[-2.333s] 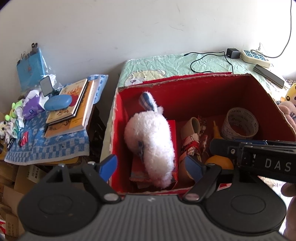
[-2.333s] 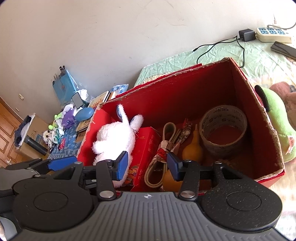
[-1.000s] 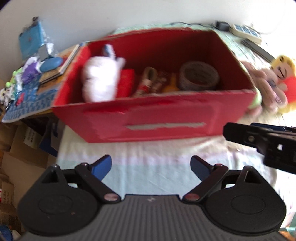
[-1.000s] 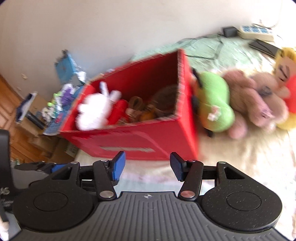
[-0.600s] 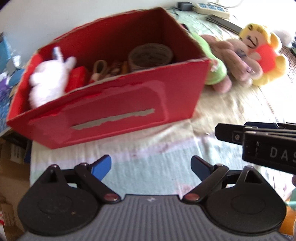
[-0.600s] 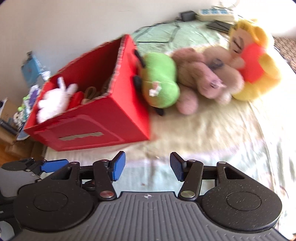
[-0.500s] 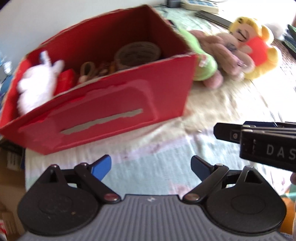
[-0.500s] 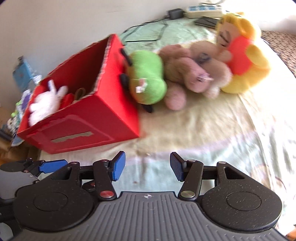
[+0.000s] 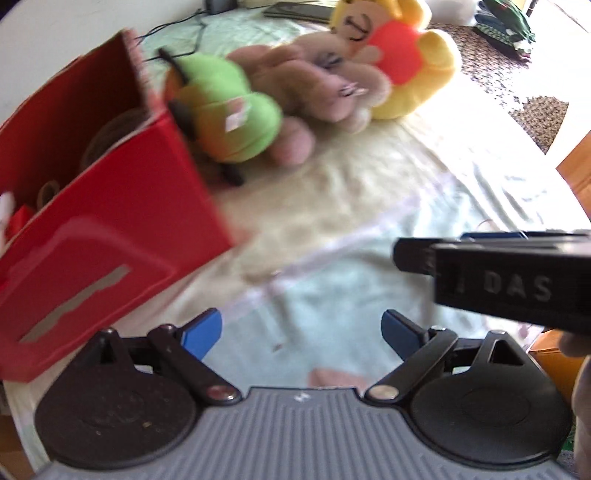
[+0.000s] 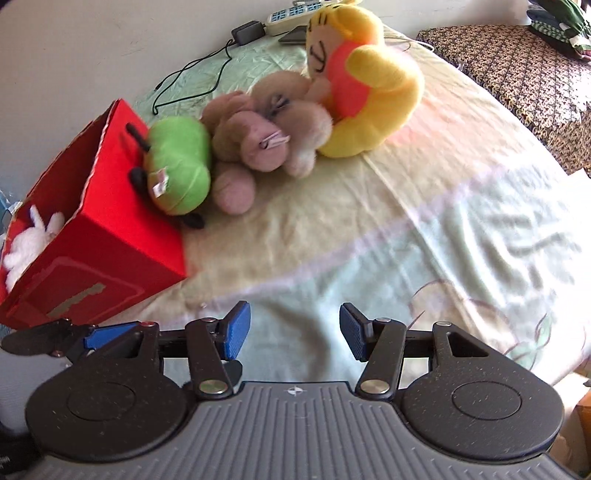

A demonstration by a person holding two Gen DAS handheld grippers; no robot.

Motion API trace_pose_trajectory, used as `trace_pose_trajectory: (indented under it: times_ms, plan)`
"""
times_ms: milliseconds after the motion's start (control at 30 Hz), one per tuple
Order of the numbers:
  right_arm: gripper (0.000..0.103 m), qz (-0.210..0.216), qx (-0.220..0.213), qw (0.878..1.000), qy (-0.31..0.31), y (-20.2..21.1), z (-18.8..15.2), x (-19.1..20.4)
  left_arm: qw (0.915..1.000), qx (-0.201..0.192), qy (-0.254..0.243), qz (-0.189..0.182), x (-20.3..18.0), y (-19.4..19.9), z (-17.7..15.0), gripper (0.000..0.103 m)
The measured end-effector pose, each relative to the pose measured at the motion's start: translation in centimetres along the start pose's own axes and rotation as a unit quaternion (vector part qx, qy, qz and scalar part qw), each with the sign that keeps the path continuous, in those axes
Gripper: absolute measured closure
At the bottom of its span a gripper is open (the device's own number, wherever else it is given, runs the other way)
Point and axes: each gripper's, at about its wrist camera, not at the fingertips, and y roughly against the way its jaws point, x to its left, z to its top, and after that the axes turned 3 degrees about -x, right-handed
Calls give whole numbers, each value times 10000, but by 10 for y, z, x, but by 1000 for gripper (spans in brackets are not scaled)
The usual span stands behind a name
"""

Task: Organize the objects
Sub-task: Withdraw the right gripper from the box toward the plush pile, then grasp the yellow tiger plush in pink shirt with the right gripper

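Red box (image 10: 107, 236) has slid leftward in our views. Both grippers, left gripper (image 9: 301, 332) and right gripper (image 10: 291, 330), gape wide, empty. We judge the plush toys (image 10: 266, 144) next.

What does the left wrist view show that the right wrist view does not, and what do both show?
Only the left wrist view shows the tape roll inside the red box.

Only the right wrist view shows the white plush in that box, and the power strip.

Both show the green plush, brown plush, yellow doll, and each open, empty claw: left claw, right claw.
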Motion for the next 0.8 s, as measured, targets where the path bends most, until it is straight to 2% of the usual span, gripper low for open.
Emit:
trace_pose_trajectory:
  times_ms: [233,433,567,667,800]
  plan:
    - [46,163,87,9997,168,-2,35,-33,9998,-145,98,-95,-37,-3,30,8]
    - [46,355,106,9993,61,-5,67,-73,9981,-217,528,-247,-55,-7,53,6]
    - [46,468,51,9989,48,-7,83,-94,9965,-415,665,-295,-62,-6,69,6]
    - [46,590,-39,9982,-71,-3,99,-111,9932,-457,872,-629,-64,-8,84,0]
    - [46,854,-303,9954,-301,4,127,-132,9870,-637,1099,-988,-67,-3,104,0]
